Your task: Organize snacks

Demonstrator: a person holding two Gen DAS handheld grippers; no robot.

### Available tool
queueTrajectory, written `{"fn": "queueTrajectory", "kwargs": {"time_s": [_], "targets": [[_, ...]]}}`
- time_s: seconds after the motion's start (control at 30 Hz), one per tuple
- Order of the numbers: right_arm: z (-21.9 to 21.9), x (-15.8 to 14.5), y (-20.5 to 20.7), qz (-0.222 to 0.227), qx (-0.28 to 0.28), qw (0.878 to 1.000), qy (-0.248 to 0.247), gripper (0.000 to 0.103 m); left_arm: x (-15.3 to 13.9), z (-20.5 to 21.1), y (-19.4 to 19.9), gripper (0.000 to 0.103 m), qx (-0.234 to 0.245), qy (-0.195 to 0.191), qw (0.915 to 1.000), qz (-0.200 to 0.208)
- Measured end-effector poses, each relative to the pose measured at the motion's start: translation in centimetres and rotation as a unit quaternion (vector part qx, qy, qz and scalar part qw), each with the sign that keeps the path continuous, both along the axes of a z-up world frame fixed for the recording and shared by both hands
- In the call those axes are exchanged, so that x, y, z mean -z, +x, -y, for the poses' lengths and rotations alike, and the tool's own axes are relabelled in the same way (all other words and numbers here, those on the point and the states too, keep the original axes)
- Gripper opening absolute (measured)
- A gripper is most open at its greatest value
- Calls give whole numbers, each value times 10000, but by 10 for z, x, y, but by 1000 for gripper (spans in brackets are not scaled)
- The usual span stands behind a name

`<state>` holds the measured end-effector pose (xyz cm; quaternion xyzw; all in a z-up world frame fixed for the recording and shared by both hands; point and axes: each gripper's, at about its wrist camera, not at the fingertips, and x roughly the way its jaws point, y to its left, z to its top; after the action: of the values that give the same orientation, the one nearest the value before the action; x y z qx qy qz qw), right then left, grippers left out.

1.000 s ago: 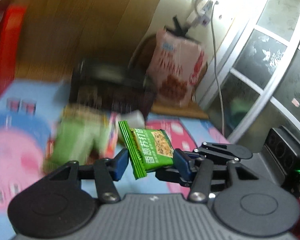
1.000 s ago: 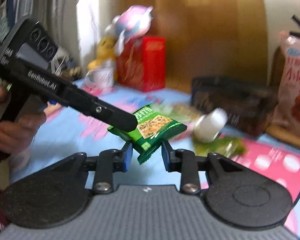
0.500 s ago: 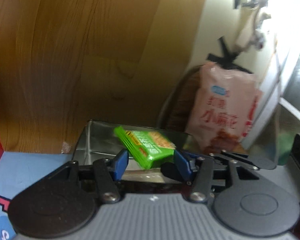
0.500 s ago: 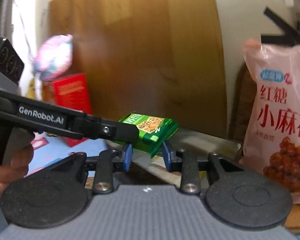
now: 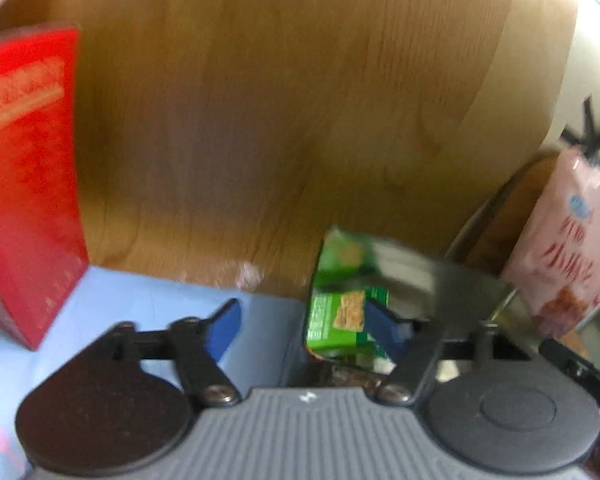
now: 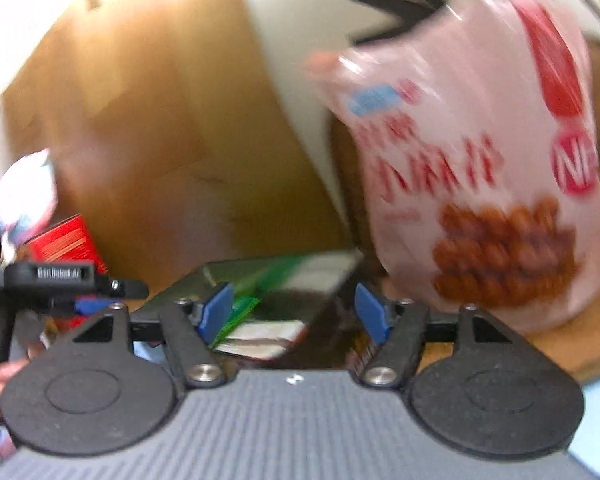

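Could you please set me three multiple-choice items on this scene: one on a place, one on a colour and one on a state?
1. In the right wrist view, where does the pink snack bag stand?
A. Inside the metal tin
B. Beside the tin, on its right
C. On top of the red box

2. What colour is the snack packet at the tin?
A. Blue
B. Yellow
C. Green

3. How does the right gripper stand?
A. Open, pressing on nothing
B. Shut on the snack packet
C. Shut on the pink snack bag

Answers:
1 B, as the bag rises upright past the tin's right edge.
2 C, as its wrapper is plainly green in both views.
3 A, as its jaws have just been opening and stand wide, with the packet only beside one pad.
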<state>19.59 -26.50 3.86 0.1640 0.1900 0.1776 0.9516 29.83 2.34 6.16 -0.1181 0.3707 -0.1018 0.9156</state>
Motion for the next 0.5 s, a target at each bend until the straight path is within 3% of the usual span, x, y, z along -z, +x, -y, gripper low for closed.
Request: {"fn": "queueTrajectory", "kwargs": {"time_s": [0.03, 0.13, 0.2, 0.3, 0.5], "targets": [[3, 4, 5, -151, 24, 9998, 105, 70, 5, 3, 3, 45, 51, 52, 9999, -137], [6, 17, 21, -617, -65, 9973, 392, 71, 18, 9, 7, 39, 74, -18, 9991, -414], [8, 27, 33, -995, -178, 9928, 646, 82, 20, 9, 4, 38, 38, -168, 9986, -509], [10, 43, 42, -1366, -155, 9861, 938, 89, 17, 18, -11, 38, 22, 233, 9988, -439], [7, 32, 36, -1429, -435, 9874, 527, 88, 10, 17, -40, 39, -156, 554, 9966, -587]]}}
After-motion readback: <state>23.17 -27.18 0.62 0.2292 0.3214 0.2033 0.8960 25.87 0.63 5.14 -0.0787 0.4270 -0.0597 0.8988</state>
